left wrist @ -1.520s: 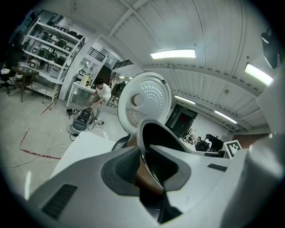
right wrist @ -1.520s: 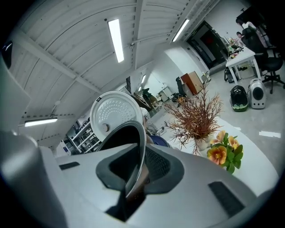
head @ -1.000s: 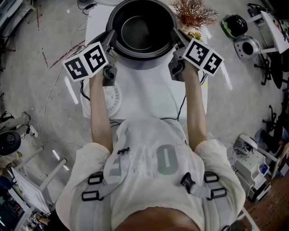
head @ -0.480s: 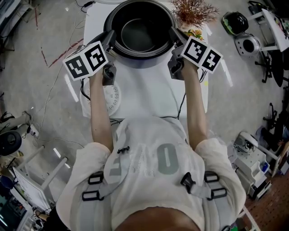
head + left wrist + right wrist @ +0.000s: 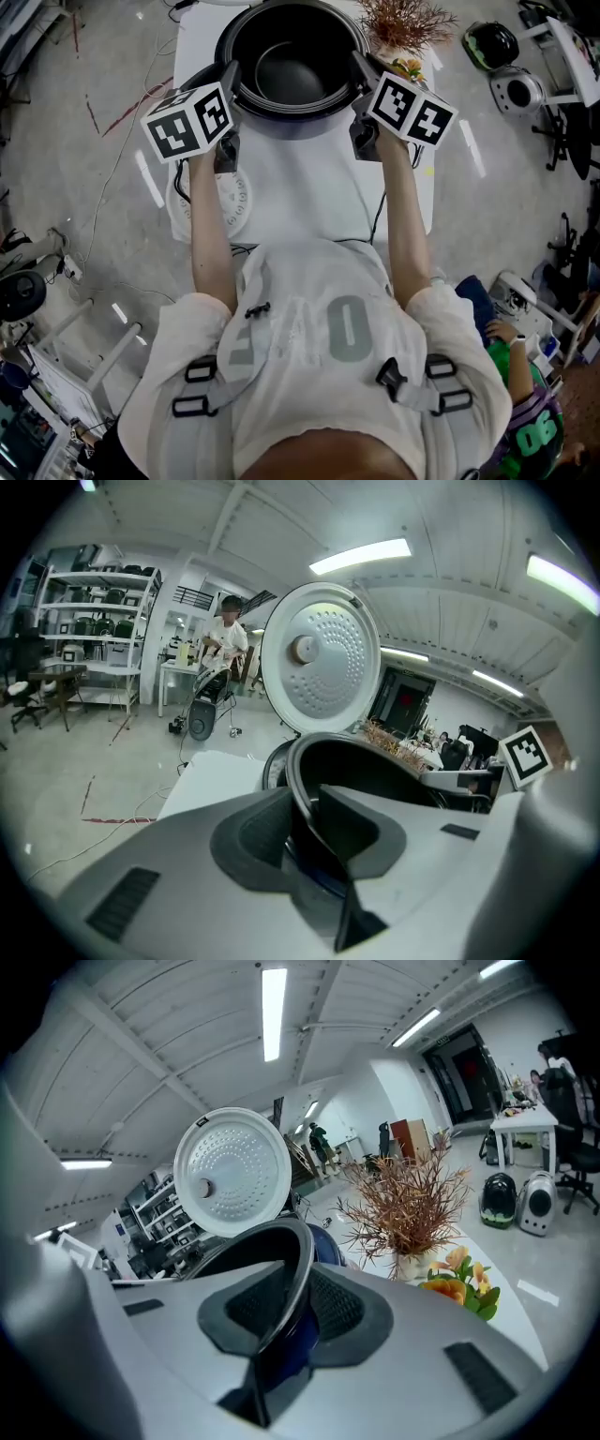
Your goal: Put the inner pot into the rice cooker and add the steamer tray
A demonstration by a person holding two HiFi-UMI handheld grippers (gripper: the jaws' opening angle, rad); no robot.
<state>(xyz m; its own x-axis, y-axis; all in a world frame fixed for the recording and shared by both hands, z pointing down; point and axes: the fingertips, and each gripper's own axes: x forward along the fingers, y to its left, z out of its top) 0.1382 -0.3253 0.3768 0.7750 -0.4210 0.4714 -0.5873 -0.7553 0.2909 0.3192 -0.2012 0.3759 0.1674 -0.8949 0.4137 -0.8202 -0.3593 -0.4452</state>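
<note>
The inner pot (image 5: 291, 67) sits inside the rice cooker (image 5: 281, 127) — the first step looks done. At its rim, the left hand-held gripper (image 5: 302, 822) and the right hand-held gripper (image 5: 291, 1302) have just been spreading their jaws, the rim loose between them — the steamer tray is not yet in.

The only print I can truly read is on a bystander's green jersey (image 5: 536, 437) at the lower right of the head view: white numerals, "06". My own white shirt (image 5: 309, 281) bears a large grey "O" or zero. Beside it is a second grey character, too foreshortened for me to make out. The cubes on my left gripper (image 5: 229, 79) and my right gripper (image 5: 360, 66) carry black-and-white square markers, coded patterns rather than letters. One such marker (image 5: 525, 754) also shows in the left gripper view. Anything printed on the goods on the distant shelves (image 5: 103, 602) is too small to read.
</note>
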